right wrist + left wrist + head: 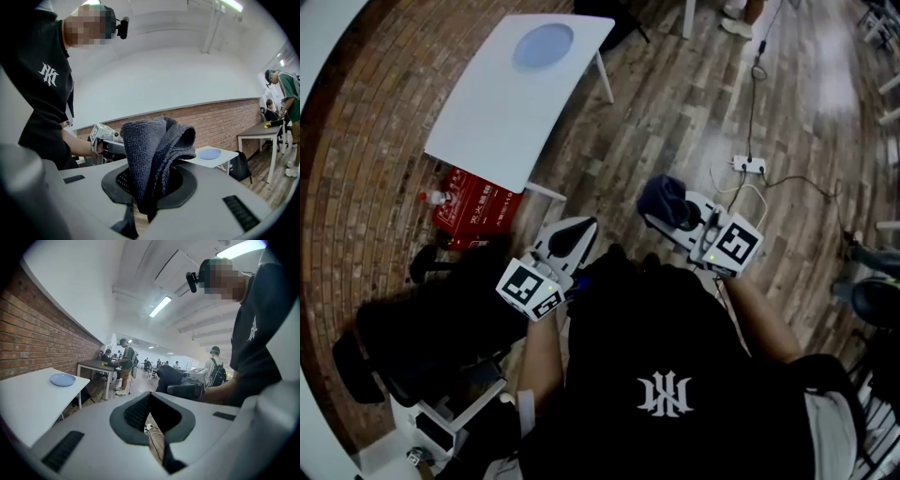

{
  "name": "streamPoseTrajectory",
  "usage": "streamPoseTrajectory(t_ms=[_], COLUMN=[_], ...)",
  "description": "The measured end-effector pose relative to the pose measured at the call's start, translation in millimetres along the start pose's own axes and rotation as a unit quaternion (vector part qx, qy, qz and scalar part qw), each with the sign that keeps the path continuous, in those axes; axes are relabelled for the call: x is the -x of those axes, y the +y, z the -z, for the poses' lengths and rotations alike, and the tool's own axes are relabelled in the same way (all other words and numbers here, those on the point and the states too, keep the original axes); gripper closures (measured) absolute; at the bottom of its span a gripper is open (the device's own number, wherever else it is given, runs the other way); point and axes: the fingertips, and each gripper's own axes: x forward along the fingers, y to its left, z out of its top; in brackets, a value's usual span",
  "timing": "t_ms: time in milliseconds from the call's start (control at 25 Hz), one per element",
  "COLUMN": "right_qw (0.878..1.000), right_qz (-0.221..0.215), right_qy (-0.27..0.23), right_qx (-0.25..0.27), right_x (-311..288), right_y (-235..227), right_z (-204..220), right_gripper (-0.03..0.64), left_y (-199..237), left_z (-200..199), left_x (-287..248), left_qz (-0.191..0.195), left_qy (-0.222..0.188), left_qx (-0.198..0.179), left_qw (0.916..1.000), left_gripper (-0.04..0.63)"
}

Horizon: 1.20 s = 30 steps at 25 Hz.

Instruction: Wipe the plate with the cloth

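Observation:
A light blue plate (543, 45) lies at the far end of a white table (502, 122), away from both grippers; the plate (62, 379) shows small in the left gripper view, and the plate (209, 153) also shows behind the cloth in the right gripper view. My right gripper (661, 208) is shut on a folded dark blue cloth (154, 154), which stands up out of the jaws; in the head view the cloth (660, 195) bunches at the tip. My left gripper (577, 234) is shut with nothing in it, its jaws (149, 420) together. Both are held in front of the person's body, above the wooden floor.
A red box (478, 204) sits on the floor beside the table's near end. A black chair (422, 328) stands at lower left. A power strip (748, 165) with cables lies on the floor to the right. Other people stand at a desk (96, 365) far off.

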Motion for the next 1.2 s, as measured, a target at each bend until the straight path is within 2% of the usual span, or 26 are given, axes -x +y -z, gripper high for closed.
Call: streamPoseTrajectory(t_ms=[320, 720, 1040, 1200], right_qw=[1.000, 0.999, 0.999, 0.999], right_qz=[0.008, 0.038, 0.032, 0.021], right_qy=[0.003, 0.012, 0.024, 0.035], right_qx=[-0.010, -0.015, -0.017, -0.018], right_x=[-5, -4, -34, -53], right_y=[-32, -116, -197, -234], right_z=[7, -5, -19, -29], right_gripper=[0.545, 0.545, 0.545, 0.545], left_y=[28, 79, 155, 190], left_z=[-3, -18, -40, -49], left_x=[-21, -83, -139, -167], left_qz=[0.001, 0.021, 0.019, 0.022], left_qy=[0.002, -0.002, -0.013, -0.023], left_qx=[0.025, 0.047, 0.068, 0.093], left_qw=[0.9997, 0.9987, 0.9974, 0.9952], left_gripper=[0.594, 0.594, 0.594, 0.594])
